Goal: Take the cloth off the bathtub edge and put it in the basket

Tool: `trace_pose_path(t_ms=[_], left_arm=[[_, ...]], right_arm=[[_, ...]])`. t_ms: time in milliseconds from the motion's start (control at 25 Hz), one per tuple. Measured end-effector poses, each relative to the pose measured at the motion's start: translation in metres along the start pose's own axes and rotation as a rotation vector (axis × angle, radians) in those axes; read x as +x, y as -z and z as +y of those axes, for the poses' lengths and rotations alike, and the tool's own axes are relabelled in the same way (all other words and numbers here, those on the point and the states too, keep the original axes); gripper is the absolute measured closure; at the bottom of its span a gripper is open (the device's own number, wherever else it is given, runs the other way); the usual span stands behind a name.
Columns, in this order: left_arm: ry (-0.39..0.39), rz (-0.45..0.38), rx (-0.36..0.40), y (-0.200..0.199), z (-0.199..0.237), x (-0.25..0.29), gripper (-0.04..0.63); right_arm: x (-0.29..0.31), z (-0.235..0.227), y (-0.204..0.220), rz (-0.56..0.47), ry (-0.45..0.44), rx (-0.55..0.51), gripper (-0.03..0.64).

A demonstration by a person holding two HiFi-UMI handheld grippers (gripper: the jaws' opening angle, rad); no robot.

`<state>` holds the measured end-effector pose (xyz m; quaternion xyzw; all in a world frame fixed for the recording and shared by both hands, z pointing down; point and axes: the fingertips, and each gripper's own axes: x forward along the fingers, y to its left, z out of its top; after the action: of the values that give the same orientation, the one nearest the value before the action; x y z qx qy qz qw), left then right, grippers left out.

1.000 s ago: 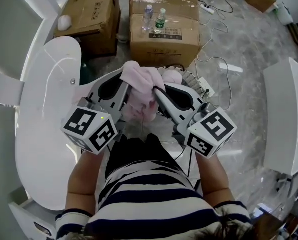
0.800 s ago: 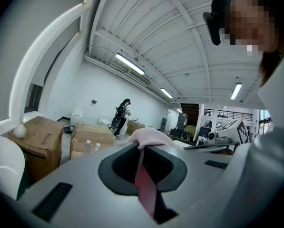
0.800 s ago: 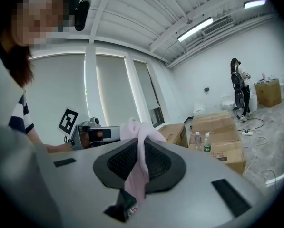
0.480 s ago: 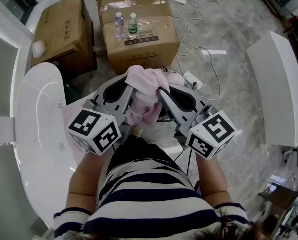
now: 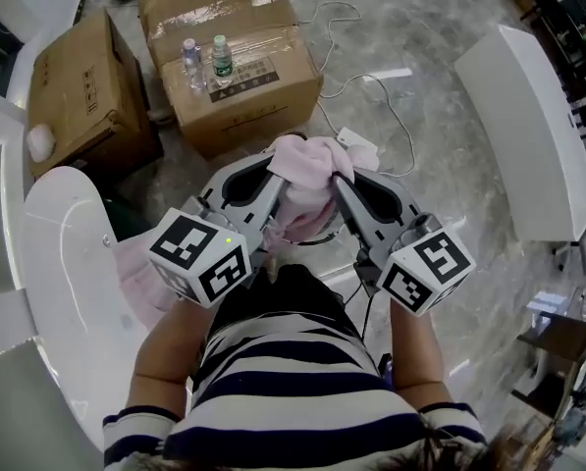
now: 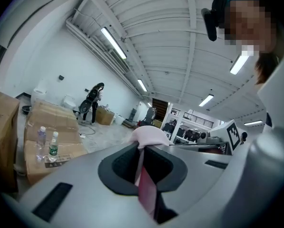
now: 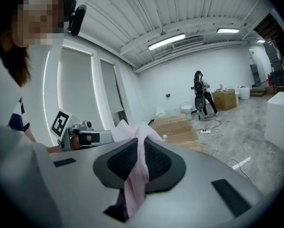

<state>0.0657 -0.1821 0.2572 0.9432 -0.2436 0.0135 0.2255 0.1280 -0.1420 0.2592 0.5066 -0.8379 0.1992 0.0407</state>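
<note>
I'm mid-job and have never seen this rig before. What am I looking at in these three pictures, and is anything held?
No robot arm here: a person in a striped shirt holds a two-jaw gripper in each hand. The head view looks down from the person's head; the other two views ride on the grippers and look along their jaws. The left gripper and right gripper each have jaws shut on the same pink cloth, bunched between them in the air. The white bathtub curves along the left; ahead on the floor stand cardboard boxes, one carrying two bottles.
</note>
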Motion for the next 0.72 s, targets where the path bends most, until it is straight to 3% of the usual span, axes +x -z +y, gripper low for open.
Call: trace_pose_path(t_ms=[280, 720], left_arm=[[0.073, 0.047, -0.025, 0.007, -0.001, 0.036, 0.566], [0.114, 0.014, -0.004, -0.015, -0.036, 0.097, 0.567]], right_arm=[[-0.003, -0.029, 0.003, 0.005, 0.081, 0.019, 0.560], [-0.018, -0.075, -0.030, -0.043, 0.042, 0.015, 0.560]])
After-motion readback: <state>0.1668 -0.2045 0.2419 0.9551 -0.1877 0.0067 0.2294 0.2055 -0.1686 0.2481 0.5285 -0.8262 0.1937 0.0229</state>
